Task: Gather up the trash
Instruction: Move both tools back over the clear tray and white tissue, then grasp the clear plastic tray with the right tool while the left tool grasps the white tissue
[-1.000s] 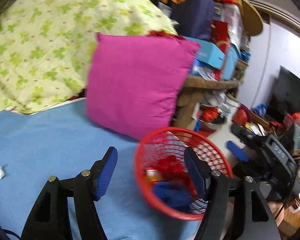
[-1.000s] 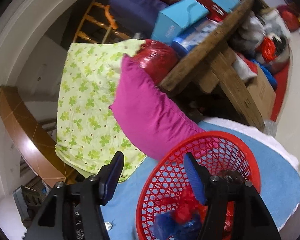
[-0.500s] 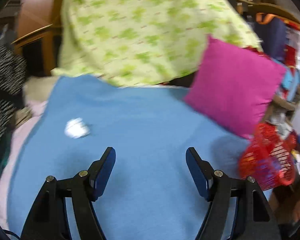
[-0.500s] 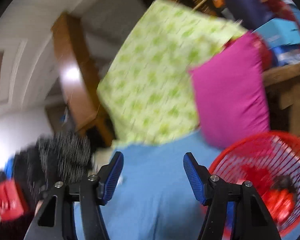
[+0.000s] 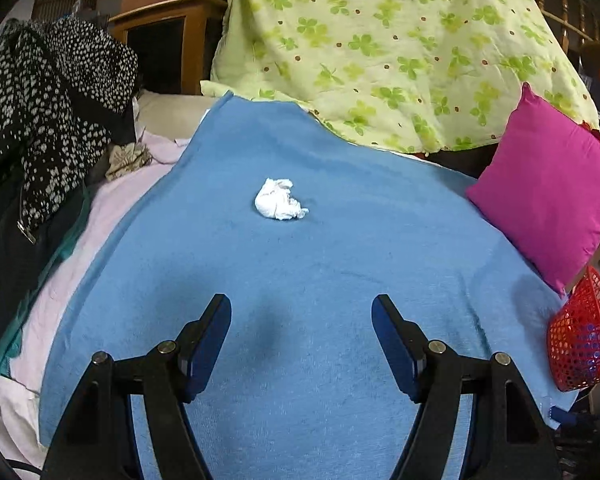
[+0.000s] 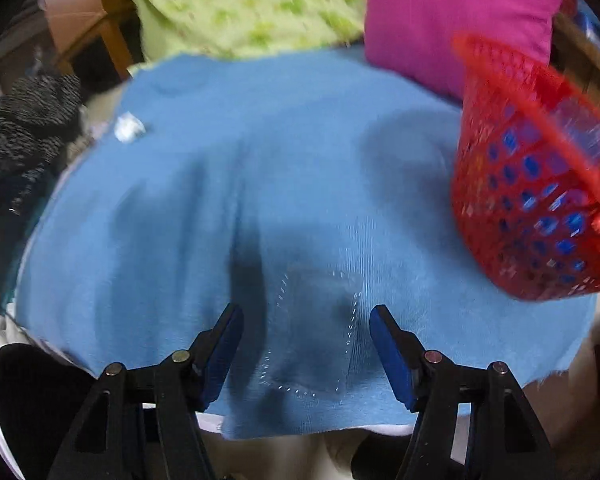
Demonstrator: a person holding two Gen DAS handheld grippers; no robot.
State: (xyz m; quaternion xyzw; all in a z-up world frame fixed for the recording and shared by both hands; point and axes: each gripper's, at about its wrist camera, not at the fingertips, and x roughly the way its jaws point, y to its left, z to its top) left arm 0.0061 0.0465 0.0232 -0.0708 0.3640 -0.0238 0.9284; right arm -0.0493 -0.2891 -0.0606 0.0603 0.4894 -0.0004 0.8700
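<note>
Both hand-held grippers have swung away from the red plastic mesh basket (image 5: pixel 580 344), which a second ago filled the space in front of them and now sits off at the right edge of the bed. The left hand-held gripper (image 5: pixel 301 336) has come round to face the crumpled white paper wad (image 5: pixel 279 200), lying alone on the blue towelling cover (image 5: pixel 300 272) toward the head of the bed, just short of the green clover-print quilt (image 5: pixel 380 40). Its jaws stand wide apart with nothing between them. The right hand-held gripper (image 6: pixel 305 340) is likewise spread and empty (its picture is smeared with motion), over the foot edge of the cover, the basket close on its right. To my eye the last drop is done and the wad is next; the left one looks best lined up, though well short of it. A magenta square cushion (image 5: pixel 552 200) leans by the basket.
</note>
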